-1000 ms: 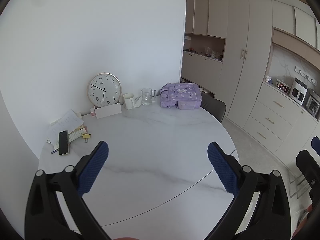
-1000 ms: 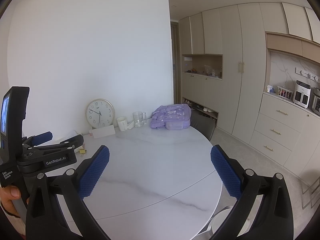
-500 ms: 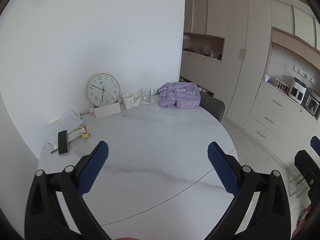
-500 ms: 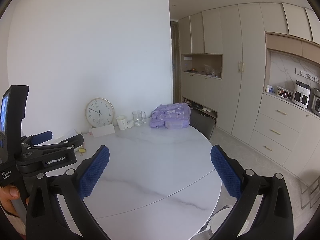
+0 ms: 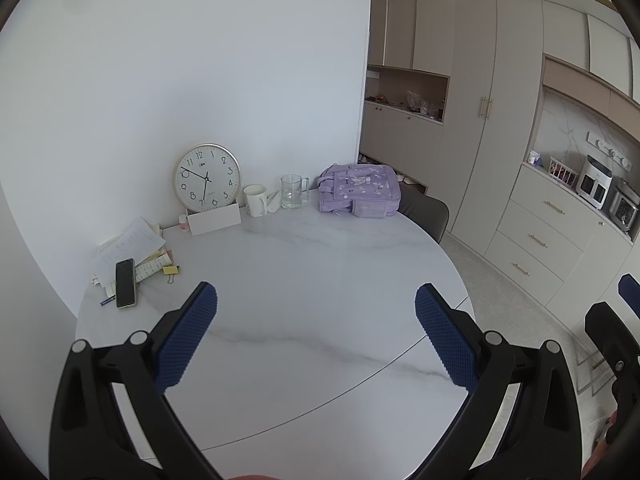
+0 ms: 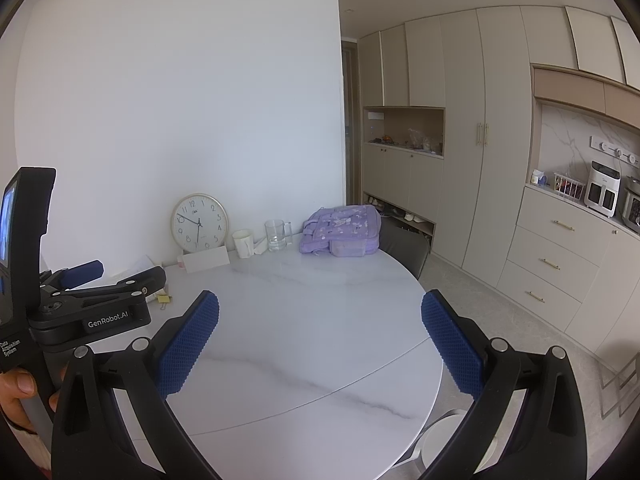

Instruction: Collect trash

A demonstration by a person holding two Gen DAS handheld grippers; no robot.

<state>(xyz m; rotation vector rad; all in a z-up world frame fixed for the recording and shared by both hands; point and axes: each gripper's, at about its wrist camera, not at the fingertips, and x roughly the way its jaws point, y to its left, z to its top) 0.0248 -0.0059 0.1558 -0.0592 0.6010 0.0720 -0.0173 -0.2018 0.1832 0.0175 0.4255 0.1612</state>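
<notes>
My left gripper (image 5: 316,300) is open over a round white marble table (image 5: 304,280), with nothing between its blue pads. My right gripper (image 6: 320,304) is open too and empty, above the same table's front right part. No obvious piece of trash lies near either gripper. A small white folded scrap (image 5: 275,201) lies between a white mug (image 5: 255,199) and a glass mug (image 5: 292,191) at the far wall. Loose papers (image 5: 128,244) are piled at the table's left edge, with a phone (image 5: 125,283) on them.
A wall clock (image 5: 207,178) leans on the wall behind a white card (image 5: 214,219). A purple bag (image 5: 360,190) lies at the back right, a dark chair (image 5: 424,210) behind it. A white round object (image 6: 444,436) stands on the floor below the table edge. Cabinets line the right.
The right wrist view has shifted very slightly, so the table things sit a touch higher in it. Both grippers stay open and empty.
</notes>
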